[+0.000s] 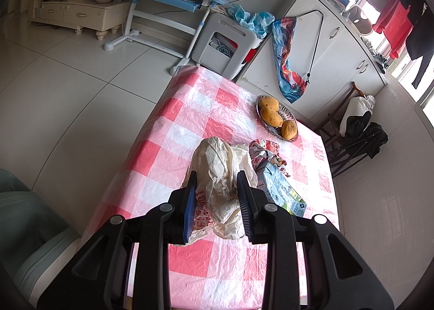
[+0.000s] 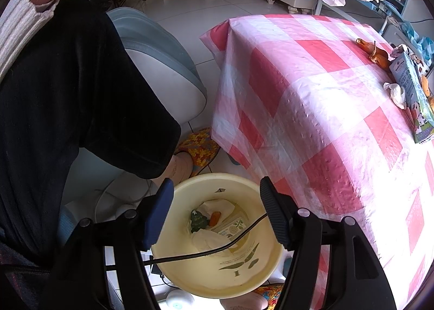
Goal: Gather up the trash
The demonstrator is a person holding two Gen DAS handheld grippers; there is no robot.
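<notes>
Checked tablecloth [image 1: 173,120] w/ trash: left gripper [image 1: 217,196] clamped on crumpled bag [image 1: 219,174], carton [image 1: 282,188] at its 3 o'clock. Right gripper [image 2: 217,209] apart, empty, over bin [image 2: 190,277]. I'd lift bag clear w/o snagging carton, then drop centrally.

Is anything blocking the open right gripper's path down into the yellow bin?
Mostly clear: the right gripper hangs with open, empty jaws over the yellow bin. Only a thin black cable crosses the bin's mouth, and trash already lies at the bottom.
</notes>
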